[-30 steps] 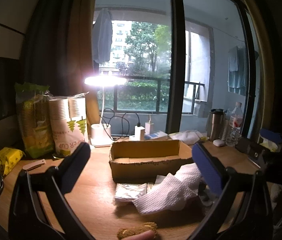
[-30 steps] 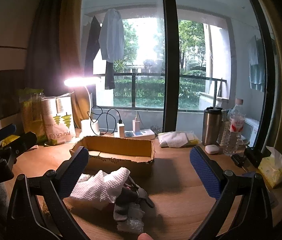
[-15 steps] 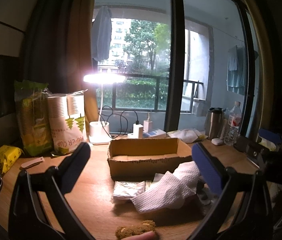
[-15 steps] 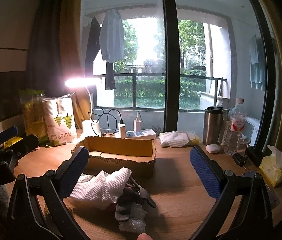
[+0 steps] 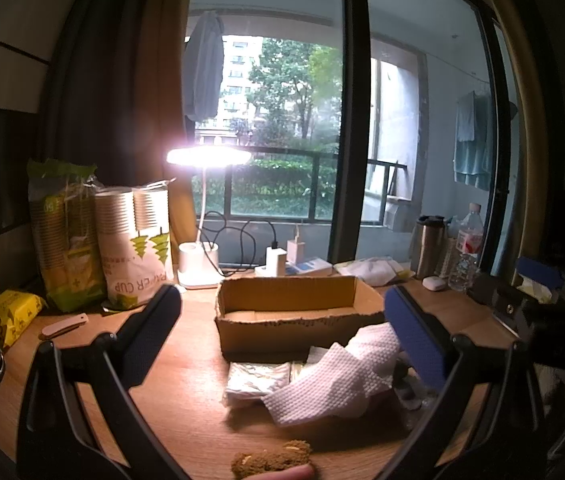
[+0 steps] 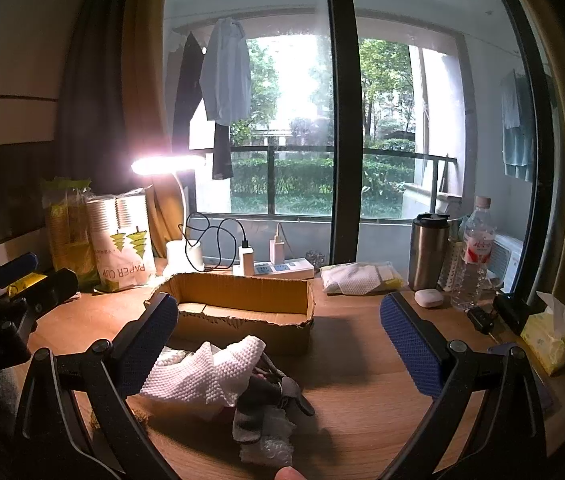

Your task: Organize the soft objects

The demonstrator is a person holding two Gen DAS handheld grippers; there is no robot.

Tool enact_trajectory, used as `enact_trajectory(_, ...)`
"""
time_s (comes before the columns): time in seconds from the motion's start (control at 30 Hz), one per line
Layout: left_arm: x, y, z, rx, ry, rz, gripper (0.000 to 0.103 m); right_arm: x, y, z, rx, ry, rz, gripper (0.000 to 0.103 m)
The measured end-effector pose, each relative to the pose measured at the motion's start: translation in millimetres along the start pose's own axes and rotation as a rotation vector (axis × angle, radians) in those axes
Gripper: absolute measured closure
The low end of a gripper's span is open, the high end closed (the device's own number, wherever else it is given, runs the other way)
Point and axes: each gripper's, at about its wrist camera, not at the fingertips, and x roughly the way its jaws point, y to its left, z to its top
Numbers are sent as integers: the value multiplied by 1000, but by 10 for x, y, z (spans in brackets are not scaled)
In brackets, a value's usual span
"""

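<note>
While both my tongs hang over the wooden desk (image 5: 186,364), neither has hold of anything: the left gripper (image 5: 282,332) is spread wide with its blue pads well apart, and the right gripper (image 6: 278,340) is spread just as wide. The soft things lie in a heap just in front of the cardboard box (image 5: 294,312), on its near side. On top is a white waffle-textured cloth (image 5: 334,380); to its left is a flat pale packet (image 5: 256,378), and at the near edge a brown fuzzy piece (image 5: 270,462). From the right wrist view, a grey cloth (image 6: 258,404) and a scrap of bubble wrap (image 6: 268,450) lie beside the white cloth. The box is open-topped; its floor, where visible, is bare. The lit desk lamp (image 5: 202,216) stands far left.
</note>
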Motion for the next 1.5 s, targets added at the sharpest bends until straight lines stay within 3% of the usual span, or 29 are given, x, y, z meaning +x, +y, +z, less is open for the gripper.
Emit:
enact_trajectory(1.2, -9, -11, 26, -14, 15, -27, 1, -18, -85, -18, 12, 5, -15, 0)
enact_trajectory(1.5, 132, 85, -216, 4, 102, 7, 1, 64, -75, -92, 1, 38, -21, 0)
